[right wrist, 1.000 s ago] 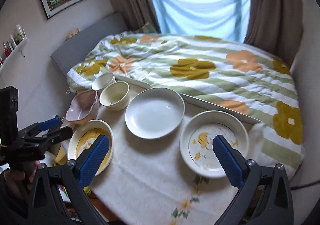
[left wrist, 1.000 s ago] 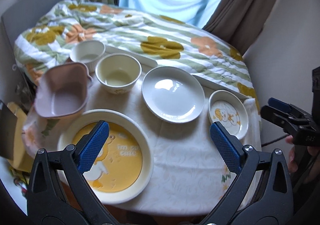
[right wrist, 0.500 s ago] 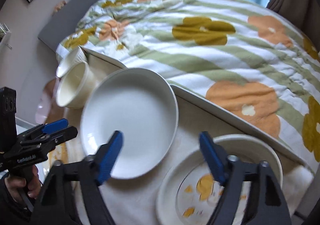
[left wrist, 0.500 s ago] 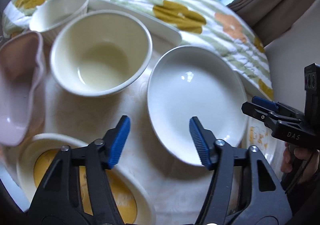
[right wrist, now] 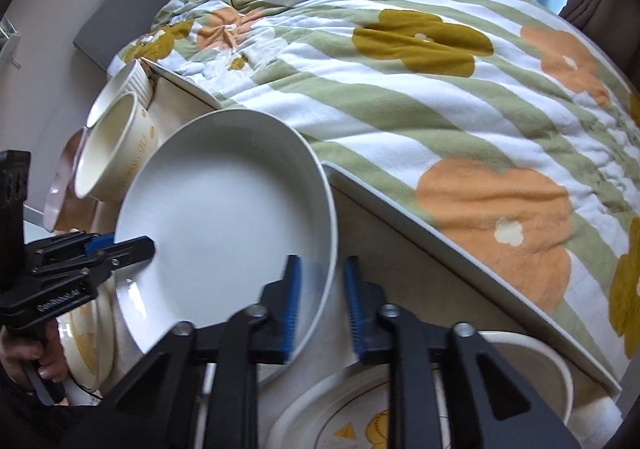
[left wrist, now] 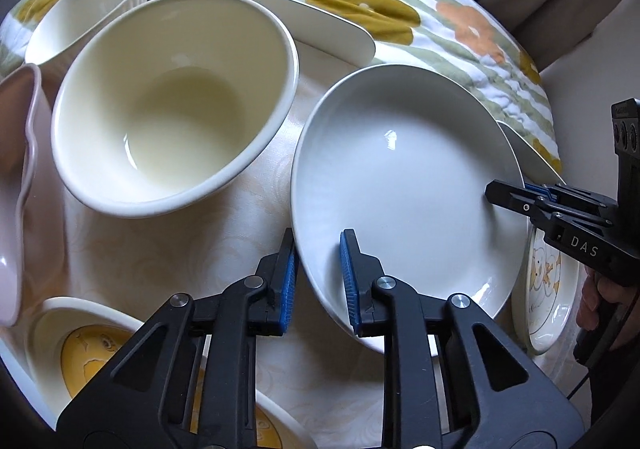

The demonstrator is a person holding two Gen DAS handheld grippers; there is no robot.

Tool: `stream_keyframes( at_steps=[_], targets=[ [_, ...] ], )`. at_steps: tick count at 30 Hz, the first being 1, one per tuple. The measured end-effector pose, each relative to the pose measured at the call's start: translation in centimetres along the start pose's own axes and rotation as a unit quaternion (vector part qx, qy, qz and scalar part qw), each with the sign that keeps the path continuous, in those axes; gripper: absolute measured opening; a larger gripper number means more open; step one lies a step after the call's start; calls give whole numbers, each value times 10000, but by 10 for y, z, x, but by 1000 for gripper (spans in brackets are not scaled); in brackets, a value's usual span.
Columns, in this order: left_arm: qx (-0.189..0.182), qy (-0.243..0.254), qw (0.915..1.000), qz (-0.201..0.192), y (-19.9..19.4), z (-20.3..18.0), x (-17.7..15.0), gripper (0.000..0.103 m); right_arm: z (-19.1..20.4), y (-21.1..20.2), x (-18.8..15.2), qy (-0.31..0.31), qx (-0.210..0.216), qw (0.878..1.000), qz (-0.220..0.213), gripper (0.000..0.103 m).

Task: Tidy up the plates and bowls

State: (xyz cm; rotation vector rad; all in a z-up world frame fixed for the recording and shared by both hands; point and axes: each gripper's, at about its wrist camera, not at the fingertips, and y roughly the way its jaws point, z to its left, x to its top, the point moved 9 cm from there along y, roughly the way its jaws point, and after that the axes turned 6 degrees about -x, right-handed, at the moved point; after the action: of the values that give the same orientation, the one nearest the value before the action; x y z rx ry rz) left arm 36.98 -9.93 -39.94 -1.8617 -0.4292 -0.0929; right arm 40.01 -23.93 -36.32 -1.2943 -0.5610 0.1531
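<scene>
1. The glossy white plate (left wrist: 404,185), round and shallow, is clamped at opposite rims: the left gripper (left wrist: 318,281) and right gripper (right wrist: 320,305) have just been closing onto it.
2. Only the left view shows the cream bowl's (left wrist: 168,101) smooth hollow, just beside the plate.
3. Only the right view shows the quilted floral blanket (right wrist: 420,89) spreading behind the plate.

Cut off at nine o'clock – pink bowl (left wrist: 16,209). Half hidden behind left gripper (left wrist: 316,281) at seven – yellow duck plate (left wrist: 80,345). Small duck plate (right wrist: 500,401) covered by right gripper (right wrist: 320,305), clipped at six.
</scene>
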Motion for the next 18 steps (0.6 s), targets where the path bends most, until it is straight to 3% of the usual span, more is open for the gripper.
stream_keyframes(
  at_steps=[12, 18],
  targets=[
    [129, 336, 9992, -148, -9, -6, 2, 18, 1, -6, 1, 4, -66, 9996, -274, 14],
    [101, 438, 9982, -406, -39, -12, 2, 18, 5, -24, -5, 91, -22, 9988, -490, 14]
  ],
)
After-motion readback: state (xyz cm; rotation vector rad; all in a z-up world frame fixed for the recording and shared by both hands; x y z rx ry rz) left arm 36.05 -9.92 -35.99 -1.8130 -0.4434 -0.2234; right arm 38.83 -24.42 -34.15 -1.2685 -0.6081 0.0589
